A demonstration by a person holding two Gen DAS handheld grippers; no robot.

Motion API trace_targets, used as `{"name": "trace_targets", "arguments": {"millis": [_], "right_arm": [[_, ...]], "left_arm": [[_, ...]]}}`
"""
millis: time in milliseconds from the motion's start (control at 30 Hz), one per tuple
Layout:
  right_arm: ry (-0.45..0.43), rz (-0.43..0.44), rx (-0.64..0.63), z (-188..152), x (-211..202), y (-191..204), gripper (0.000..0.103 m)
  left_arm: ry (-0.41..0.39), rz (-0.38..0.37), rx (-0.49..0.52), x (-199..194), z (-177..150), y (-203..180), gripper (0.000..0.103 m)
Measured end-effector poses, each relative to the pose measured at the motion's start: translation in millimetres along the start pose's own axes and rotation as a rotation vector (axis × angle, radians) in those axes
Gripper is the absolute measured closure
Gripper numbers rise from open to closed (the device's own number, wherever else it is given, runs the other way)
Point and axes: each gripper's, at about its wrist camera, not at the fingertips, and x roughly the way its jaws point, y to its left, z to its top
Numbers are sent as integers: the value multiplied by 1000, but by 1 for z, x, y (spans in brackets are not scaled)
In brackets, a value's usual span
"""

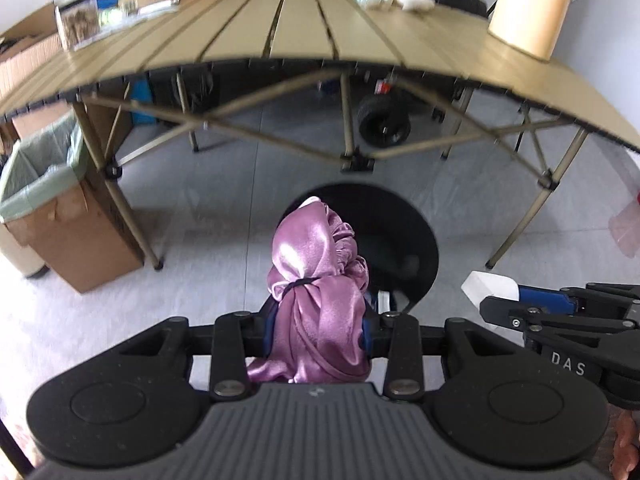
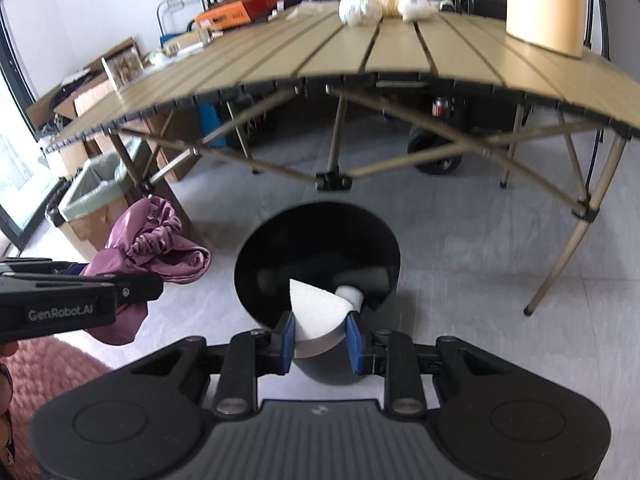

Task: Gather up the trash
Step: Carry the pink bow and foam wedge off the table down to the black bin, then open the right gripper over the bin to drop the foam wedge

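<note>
My left gripper [image 1: 316,332] is shut on a bundle of shiny purple cloth [image 1: 316,280] tied with a dark band; the same purple cloth [image 2: 156,248] hangs left of the bin in the right wrist view. My right gripper [image 2: 320,340] is shut on a white foam piece [image 2: 316,312], held right over the mouth of a round black bin [image 2: 320,248]. The black bin [image 1: 400,232] stands on the floor in front of the table, and pale pieces lie inside it. The right gripper [image 1: 496,296] with its white foam piece [image 1: 488,286] shows at the right of the left wrist view.
A tan slatted folding table [image 1: 320,28] stands beyond the bin, carrying crumpled white wads [image 2: 360,10], a tall tan container [image 1: 528,8] and boxes. A cardboard box lined with a green bag [image 1: 52,208] sits by the table's left leg. A pink rug [image 2: 52,376] lies at the lower left.
</note>
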Motion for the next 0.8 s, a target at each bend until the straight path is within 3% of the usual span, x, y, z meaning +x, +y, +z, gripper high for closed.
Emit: {"name": "trace_targets", "arguments": {"millis": [467, 800], "right_arm": [[123, -30, -6, -20, 42, -3, 77], [140, -48, -16, -16, 58, -6, 77]], "left_arm": [[118, 18, -21, 48, -24, 10, 65], [159, 22, -81, 76, -22, 29, 65]]}}
